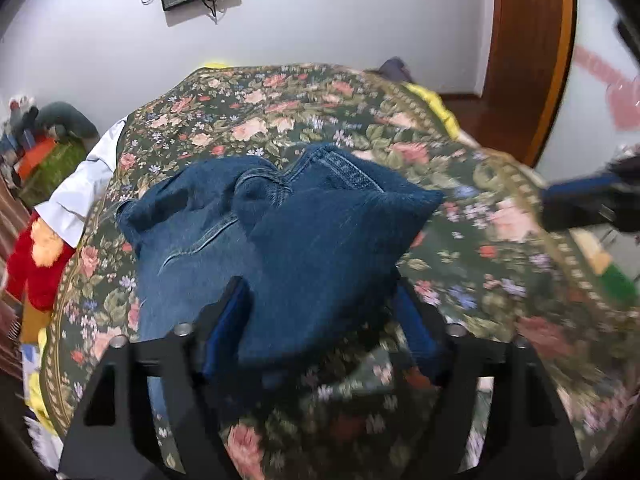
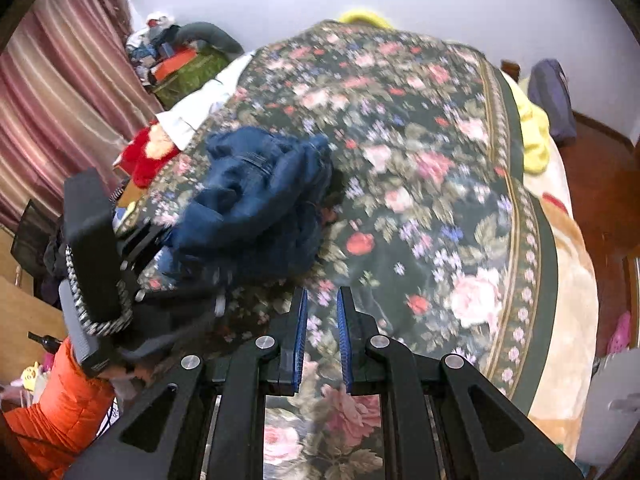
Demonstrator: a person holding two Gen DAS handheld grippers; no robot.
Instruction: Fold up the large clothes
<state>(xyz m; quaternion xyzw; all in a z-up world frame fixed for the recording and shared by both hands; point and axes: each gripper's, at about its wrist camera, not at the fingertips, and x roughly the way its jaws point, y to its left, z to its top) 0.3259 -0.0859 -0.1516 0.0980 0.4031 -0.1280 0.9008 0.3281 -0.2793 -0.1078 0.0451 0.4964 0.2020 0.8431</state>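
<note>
the blue jeans (image 1: 280, 236) lie bunched in a heap on the bed's floral bedspread (image 1: 460, 240), toward its left side near a white cloth (image 1: 84, 184) and a red plush toy (image 1: 36, 264). the left gripper (image 1: 320, 316) has its jaws spread wide around a fold of denim, the pads not pressing it. the right gripper (image 2: 322, 312) hovers over bare bedspread beside the heap, jaws closed on nothing.

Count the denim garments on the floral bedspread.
1: the blue jeans lie bunched on the floral bedspread, one end between the open left gripper fingers. More clothes could be hidden in the bundle.
</note>
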